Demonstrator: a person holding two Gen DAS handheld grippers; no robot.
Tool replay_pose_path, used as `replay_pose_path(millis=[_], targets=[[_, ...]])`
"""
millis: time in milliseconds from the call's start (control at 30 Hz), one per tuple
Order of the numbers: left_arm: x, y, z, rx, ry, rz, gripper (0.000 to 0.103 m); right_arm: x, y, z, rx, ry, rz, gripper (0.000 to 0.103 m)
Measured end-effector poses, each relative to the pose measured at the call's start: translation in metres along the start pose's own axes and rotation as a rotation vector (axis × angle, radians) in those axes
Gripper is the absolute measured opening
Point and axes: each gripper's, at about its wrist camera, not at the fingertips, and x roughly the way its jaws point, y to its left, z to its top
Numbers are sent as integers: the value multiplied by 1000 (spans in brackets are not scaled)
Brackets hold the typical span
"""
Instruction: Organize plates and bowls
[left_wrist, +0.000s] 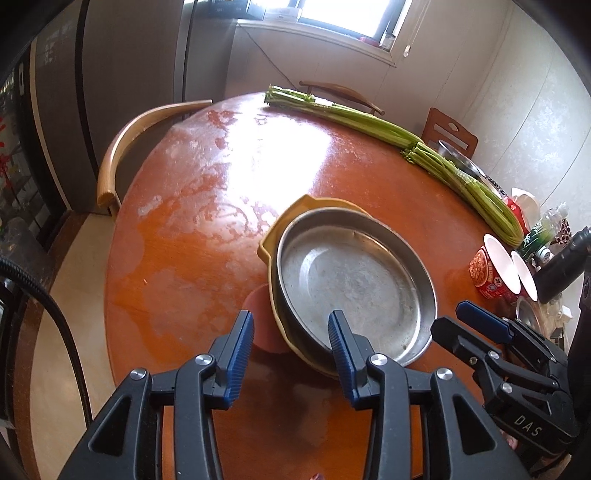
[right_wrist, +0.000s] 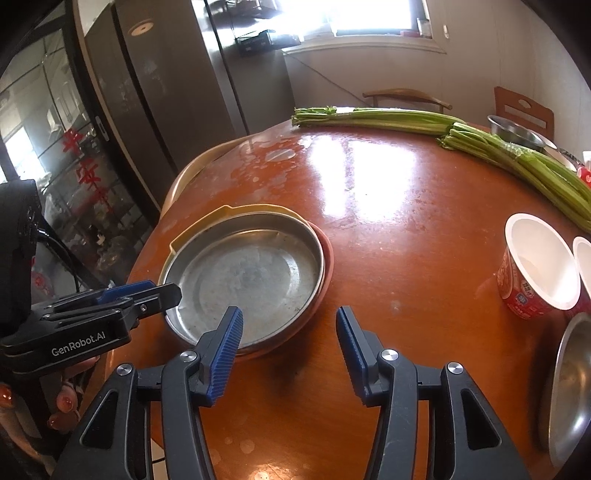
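Observation:
A round metal plate (left_wrist: 354, 284) sits nested in a yellow dish (left_wrist: 291, 210), with a pink plate (left_wrist: 260, 317) under them, on the round wooden table (left_wrist: 177, 258). The same stack shows in the right wrist view: metal plate (right_wrist: 247, 280), yellow dish (right_wrist: 207, 225), pink plate (right_wrist: 327, 258). My left gripper (left_wrist: 291, 332) is open, its fingers straddling the near rim of the stack. My right gripper (right_wrist: 290, 332) is open and empty, just in front of the stack's right edge. It also shows in the left wrist view (left_wrist: 480, 325).
Two long celery bunches (right_wrist: 480, 136) lie across the far side. White paper bowls with red labels (right_wrist: 535, 269) stand at the right. A metal bowl (right_wrist: 569, 384) sits at the near right, another (right_wrist: 513, 129) at the far right. Chairs (left_wrist: 125, 144) surround the table.

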Motion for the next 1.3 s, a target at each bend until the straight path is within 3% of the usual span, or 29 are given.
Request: replay_pose_path(millis=[800, 967, 1067, 1300], targets=[[12, 6, -2, -152, 35, -20, 51, 21, -6, 0, 8, 87, 130, 59], [25, -9, 3, -128, 64, -60, 52, 26, -11, 2, 16, 88, 147, 61], [32, -24, 8, -82, 64, -12, 53, 28, -19, 5, 29, 83, 138, 61], [49, -47, 23, -49, 78, -42, 53, 27, -42, 10, 56, 71, 101, 61]])
